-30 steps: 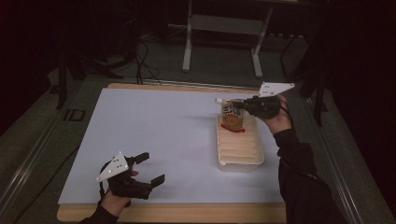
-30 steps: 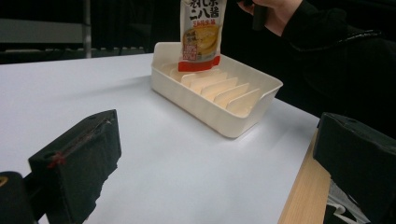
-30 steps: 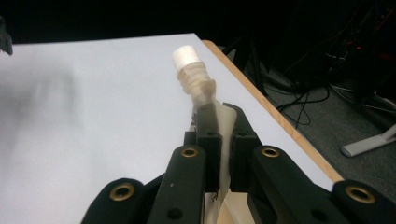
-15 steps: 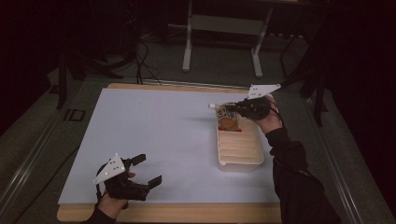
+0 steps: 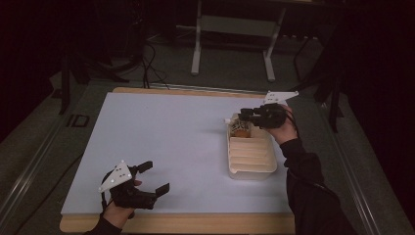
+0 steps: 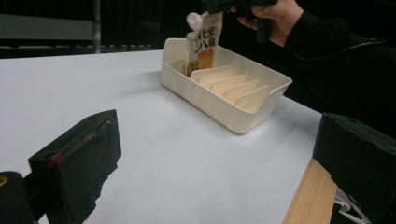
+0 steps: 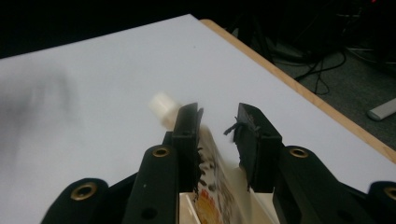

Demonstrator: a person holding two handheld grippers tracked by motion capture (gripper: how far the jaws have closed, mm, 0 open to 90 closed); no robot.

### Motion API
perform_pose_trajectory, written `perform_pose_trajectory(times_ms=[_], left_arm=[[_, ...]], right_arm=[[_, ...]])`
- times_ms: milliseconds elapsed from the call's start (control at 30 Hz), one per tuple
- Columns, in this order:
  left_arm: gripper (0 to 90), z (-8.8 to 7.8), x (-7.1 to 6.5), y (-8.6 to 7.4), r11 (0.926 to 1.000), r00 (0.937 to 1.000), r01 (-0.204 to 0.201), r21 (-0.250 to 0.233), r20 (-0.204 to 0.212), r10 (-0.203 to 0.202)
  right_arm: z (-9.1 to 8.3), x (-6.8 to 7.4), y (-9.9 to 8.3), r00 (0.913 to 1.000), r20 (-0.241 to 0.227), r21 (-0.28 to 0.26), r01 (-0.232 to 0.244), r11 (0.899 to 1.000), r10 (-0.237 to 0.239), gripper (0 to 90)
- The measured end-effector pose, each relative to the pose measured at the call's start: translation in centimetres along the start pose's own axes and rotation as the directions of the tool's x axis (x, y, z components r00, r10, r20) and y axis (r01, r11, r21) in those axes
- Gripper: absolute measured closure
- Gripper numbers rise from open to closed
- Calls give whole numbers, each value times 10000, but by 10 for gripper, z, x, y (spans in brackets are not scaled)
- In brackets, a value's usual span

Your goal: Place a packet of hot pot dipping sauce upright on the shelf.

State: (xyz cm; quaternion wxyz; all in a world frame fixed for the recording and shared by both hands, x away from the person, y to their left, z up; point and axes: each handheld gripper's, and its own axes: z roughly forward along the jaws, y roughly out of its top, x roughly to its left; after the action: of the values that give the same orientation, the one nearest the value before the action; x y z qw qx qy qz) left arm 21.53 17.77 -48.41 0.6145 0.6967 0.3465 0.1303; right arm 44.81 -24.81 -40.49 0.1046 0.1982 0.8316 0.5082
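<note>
Dim lab or test room, looking set up for recording. White-topped table with wooden edging is sitting on grey carpet. Cables are trailing across the floor; metal stand legs are standing behind. Surroundings are staying dark.

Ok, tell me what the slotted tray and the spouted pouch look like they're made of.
The cream slotted tray: probably moulded plastic, judging by its thin smooth walls and satin sheen. The printed spouted pouch: likely flexible laminated film, thin and flat, with a white rigid-looking cap, probably plastic.
</note>
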Motion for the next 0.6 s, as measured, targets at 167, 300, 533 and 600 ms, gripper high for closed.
perform_pose_trajectory(times_ms=[167, 300, 533, 600], left_arm=[[14, 2, 0, 0, 10000, 10000, -51, 47, 45, 51], [14, 3, -2, 1, 9999, 9999, -105, 26, 82, 105], [14, 6, -2, 3, 9998, 9997, -205, 43, 140, 204], [14, 7, -2, 3, 9997, 9996, -226, 56, 166, 225]], right_arm=[[-16, 8, 11, 10000, -2, -563, 98, 9984, -98, 685], [-21, 20, 18, 9995, 171, -442, 261, 9987, -254, 662], [-19, 46, 25, 9977, 661, 107, -160, 9998, 153, 448], [-16, 54, 26, 9985, 547, 111, -84, 9999, 78, 382]])
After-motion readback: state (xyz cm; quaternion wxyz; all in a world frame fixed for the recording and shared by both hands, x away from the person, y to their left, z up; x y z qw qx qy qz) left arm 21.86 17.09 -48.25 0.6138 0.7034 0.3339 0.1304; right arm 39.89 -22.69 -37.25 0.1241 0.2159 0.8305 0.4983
